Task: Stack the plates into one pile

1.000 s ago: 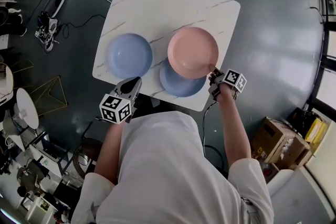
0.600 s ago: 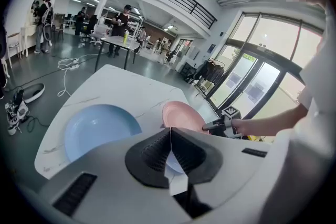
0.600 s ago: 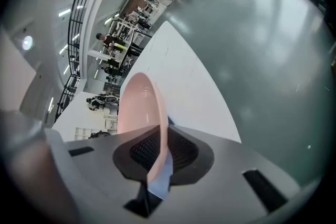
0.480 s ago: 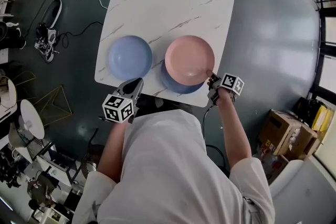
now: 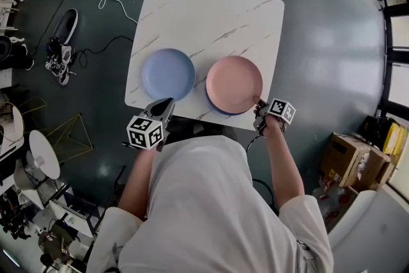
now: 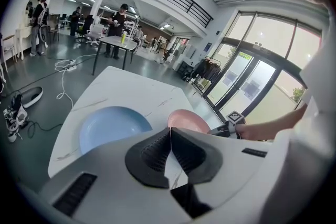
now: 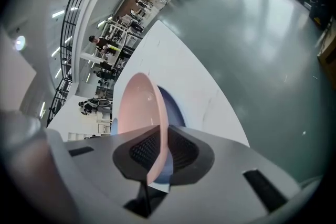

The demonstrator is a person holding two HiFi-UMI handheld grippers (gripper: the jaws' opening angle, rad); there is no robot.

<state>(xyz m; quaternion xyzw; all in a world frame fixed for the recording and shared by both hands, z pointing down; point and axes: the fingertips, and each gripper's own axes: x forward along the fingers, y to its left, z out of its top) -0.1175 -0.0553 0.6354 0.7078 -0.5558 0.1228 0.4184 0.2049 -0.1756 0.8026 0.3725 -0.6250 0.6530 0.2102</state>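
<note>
Right hand-held gripper (image 5: pixel 258 103) holds pink plate (image 5: pixel 234 82) over dark-blue plate (image 7: pixel 171 106).

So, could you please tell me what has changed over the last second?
The right gripper, clamped on the pink plate by its rim, has drawn that plate toward the near edge of the table until it almost covers the darker blue plate beneath. Nothing was taken or released. The lighter blue plate stayed put, and the left gripper stayed shut and empty.
</note>
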